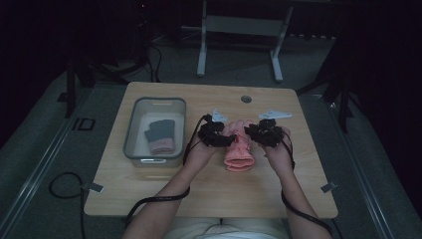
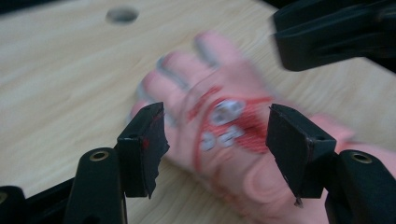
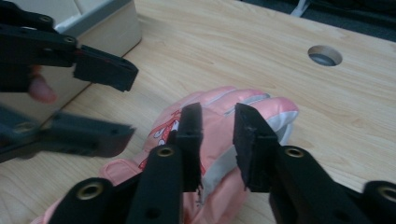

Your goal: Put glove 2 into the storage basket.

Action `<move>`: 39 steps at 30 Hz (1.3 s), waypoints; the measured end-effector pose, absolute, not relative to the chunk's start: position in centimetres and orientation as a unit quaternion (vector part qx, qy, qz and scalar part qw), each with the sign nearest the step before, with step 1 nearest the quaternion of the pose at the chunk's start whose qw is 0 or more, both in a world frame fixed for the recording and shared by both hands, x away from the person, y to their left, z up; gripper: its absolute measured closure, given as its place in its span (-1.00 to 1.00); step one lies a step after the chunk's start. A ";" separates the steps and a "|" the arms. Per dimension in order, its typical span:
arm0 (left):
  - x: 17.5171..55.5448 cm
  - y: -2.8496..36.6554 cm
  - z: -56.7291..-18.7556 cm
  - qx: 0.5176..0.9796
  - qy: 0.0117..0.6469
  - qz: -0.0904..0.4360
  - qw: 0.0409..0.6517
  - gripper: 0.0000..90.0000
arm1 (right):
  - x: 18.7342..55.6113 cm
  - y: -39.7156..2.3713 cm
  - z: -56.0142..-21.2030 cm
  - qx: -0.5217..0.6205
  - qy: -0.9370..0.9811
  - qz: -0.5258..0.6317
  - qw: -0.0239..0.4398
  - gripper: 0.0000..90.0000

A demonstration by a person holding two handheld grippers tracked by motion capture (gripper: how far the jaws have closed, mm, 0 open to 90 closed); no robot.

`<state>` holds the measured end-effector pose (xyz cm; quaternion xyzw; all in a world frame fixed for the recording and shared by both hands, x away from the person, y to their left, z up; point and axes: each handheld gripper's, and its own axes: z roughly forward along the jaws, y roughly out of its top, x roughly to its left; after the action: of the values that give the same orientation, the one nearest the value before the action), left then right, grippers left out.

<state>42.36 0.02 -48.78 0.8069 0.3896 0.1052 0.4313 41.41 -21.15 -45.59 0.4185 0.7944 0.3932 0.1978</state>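
Pink glove (image 1: 239,149) is lying flat on the counter (image 1: 149,189), just right of the grey bin (image 1: 130,130), w/ both tools over it. Left tool (image 2: 215,135) is hovering above the glove's red-printed back, jaws apart and straddling it, pads not pressing. Right tool (image 3: 218,140) is sitting at the glove's side by the grey trim, jaws narrow w/ fabric between; can't tell if they're pinching. Bin is holding a grey glove w/ pink cuff (image 1: 160,135). Counter's round hole (image 1: 246,98) is beyond the pink glove.
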 end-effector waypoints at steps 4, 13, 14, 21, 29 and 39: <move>43.1 0.4 -50.1 0.804 0.415 0.077 0.418 -0.40 | 42.0 -20.7 -46.5 0.427 0.799 0.382 0.183 0.31; 44.0 -0.2 -53.2 0.778 0.470 -0.011 0.418 -0.48 | 43.9 -22.6 -51.0 0.500 0.793 0.340 0.084 -0.12; 44.2 -0.3 -53.6 0.775 0.476 -0.016 0.416 -0.48 | 44.2 -22.9 -51.5 0.509 0.787 0.343 0.058 -0.11; 45.4 -0.8 -55.5 0.738 0.505 -0.114 0.433 -0.28 | 44.5 -23.3 -52.4 0.505 0.787 0.352 0.015 0.27; 45.4 -0.4 -54.4 0.738 0.491 -0.128 0.445 0.57 | 44.2 -23.5 -52.3 0.507 0.777 0.374 0.013 0.46; 44.5 0.4 -50.9 0.748 0.473 -0.091 0.457 0.64 | 43.7 -23.0 -50.2 0.492 0.770 0.405 0.023 0.50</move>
<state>44.53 0.44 -50.92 0.7481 0.4726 -0.0906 0.4570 43.67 -23.04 -50.19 0.4920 0.7702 0.4053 0.0230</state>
